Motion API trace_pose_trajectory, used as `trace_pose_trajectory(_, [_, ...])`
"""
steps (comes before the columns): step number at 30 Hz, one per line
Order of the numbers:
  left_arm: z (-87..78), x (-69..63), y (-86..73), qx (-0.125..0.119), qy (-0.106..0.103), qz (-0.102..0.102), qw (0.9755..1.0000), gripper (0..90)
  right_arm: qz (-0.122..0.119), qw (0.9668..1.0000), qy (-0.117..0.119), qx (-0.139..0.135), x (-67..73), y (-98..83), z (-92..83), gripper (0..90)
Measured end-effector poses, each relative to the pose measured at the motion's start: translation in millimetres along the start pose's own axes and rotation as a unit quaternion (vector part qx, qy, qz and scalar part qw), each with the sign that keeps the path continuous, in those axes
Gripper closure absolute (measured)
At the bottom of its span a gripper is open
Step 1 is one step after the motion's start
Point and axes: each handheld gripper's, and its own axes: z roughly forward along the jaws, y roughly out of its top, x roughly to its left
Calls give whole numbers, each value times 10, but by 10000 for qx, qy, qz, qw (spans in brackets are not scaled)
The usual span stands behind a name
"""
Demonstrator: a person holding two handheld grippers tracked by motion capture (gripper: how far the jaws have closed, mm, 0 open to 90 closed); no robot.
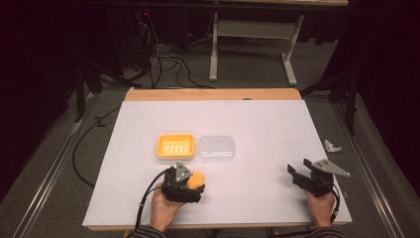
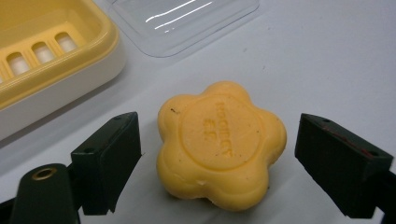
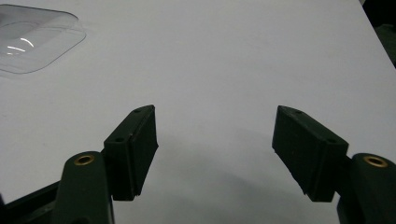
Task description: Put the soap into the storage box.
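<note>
At about nine o'clock from the table's centre sits the yellow soap dish (image 1: 175, 146), open side up, its slotted floor bare and ready to take something. Just beside it at three o'clock lies the clear lid (image 1: 216, 148), apparently set aside so the dish stays accessible.

At six o'clock from the dish, near the table's front edge, the left gripper (image 2: 218, 154) hangs low over the flower-shaped soap (image 2: 219, 145). Its jaws stand wide apart, one on either side of the bar with a gap on each flank, so nothing is gripped yet; the straddling pose looks like the set-up for a squeeze across the soap's width. The soap lies flat on the white table (image 1: 267, 124), stamped face up, near the dish but apart from it.

Far off at three o'clock, the right gripper (image 3: 215, 149) waits over bare table, jaws spread wide and empty, seemingly parked out of the way; the lid would be its likeliest job.
</note>
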Motion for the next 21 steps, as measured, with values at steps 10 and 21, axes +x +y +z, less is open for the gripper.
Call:
trace_pose_trajectory(10, [96, -17, 1, 189, 36, 13, 9998, 153, -10, 10000, 4, -11, -1, 0, -2, 312])
trace_pose_trajectory(21, [161, -43, 10, 342, 93, 2, 9994, 188, -16, 10000, 15, -38, -3, -2, -3, 310])
